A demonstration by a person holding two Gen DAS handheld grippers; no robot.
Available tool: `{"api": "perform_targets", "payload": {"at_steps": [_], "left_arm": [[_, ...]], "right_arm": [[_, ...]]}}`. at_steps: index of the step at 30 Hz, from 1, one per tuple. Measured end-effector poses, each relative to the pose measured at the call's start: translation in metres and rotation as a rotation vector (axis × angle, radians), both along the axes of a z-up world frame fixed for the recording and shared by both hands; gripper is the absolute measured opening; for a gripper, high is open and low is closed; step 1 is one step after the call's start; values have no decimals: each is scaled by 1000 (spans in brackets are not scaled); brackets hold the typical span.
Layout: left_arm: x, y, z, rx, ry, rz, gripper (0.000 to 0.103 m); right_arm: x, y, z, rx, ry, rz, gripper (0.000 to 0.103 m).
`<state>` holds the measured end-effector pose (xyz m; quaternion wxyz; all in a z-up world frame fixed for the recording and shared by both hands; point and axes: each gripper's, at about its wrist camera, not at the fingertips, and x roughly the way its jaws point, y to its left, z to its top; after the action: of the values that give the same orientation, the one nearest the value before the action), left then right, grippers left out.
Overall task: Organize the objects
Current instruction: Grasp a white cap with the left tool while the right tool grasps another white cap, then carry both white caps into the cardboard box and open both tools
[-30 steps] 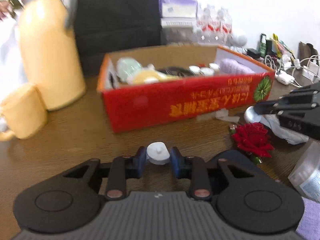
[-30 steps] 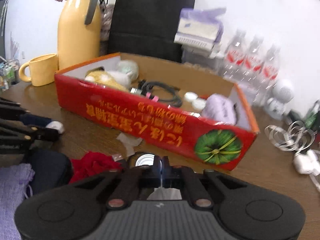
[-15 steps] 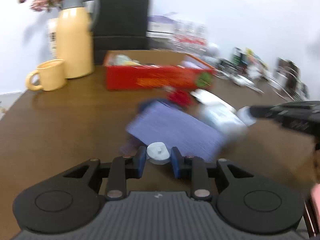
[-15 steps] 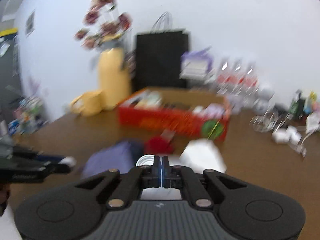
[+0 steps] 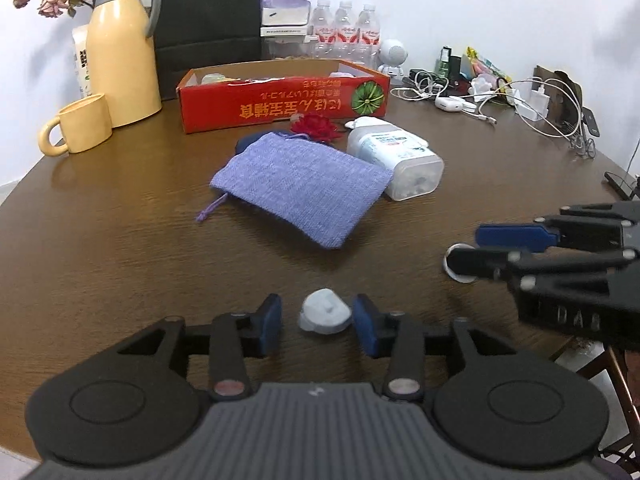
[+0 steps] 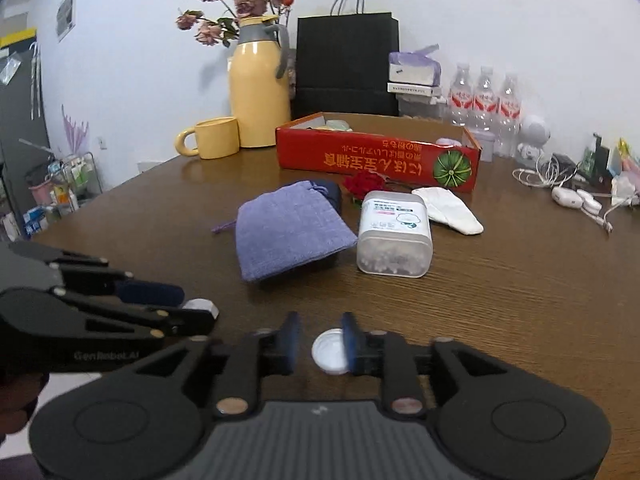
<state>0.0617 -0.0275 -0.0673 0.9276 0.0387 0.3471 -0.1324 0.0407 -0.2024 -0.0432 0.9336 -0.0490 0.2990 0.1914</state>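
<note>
- Down at the near edge of the tabletop (image 5: 100, 248), the left gripper (image 5: 316, 322) is opening its jaws; a small pale grey cap (image 5: 325, 317) is sitting between them, touching the right pad and clear of the left one.
- Beside it, the right gripper (image 6: 318, 344) is opening as well, with a round white lid (image 6: 329, 351) lying between its pads, against the right-hand one; whether that pad is pressing on it I cannot tell.
- Bare wood is stretching between both grippers and the clutter in the middle, and along the left edge too.
- Mid-tabletop, a purple drawstring pouch (image 6: 290, 230) is lying flat, just beside a clear lidded tub (image 6: 394, 234) holding what look like cotton swabs.
- A red fabric flower (image 6: 365, 185) and a white cloth (image 6: 448, 210) are lying just in front of the red cardboard box (image 6: 378, 162).
- The box is standing open near the far edge, holding several pale items, too small to name.
- At the far left corner, a yellow mug (image 5: 76, 130) is standing beside a yellow jug (image 5: 120, 60).
- Cables and chargers (image 5: 500, 100) are crowding the far right edge.
</note>
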Motion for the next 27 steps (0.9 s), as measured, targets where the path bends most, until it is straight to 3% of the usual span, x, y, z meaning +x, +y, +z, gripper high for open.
{"api": "perform_targets", "payload": {"at_steps": [5, 6, 14, 21, 27], "left_arm": [[3, 2, -2, 7, 4, 3, 39], [3, 2, -1, 8, 4, -11, 29], [10, 2, 3, 2, -13, -15, 29], [23, 4, 23, -26, -74, -35, 29], [90, 21, 67, -84, -148, -77, 29]], "right_arm": [[3, 11, -13, -98, -4, -24, 32], [4, 11, -14, -107, -7, -32, 32], [6, 6, -10, -148, -16, -29, 33], [14, 2, -15, -88, 42, -8, 27], [46, -4, 10, -30, 2, 42, 27]]}}
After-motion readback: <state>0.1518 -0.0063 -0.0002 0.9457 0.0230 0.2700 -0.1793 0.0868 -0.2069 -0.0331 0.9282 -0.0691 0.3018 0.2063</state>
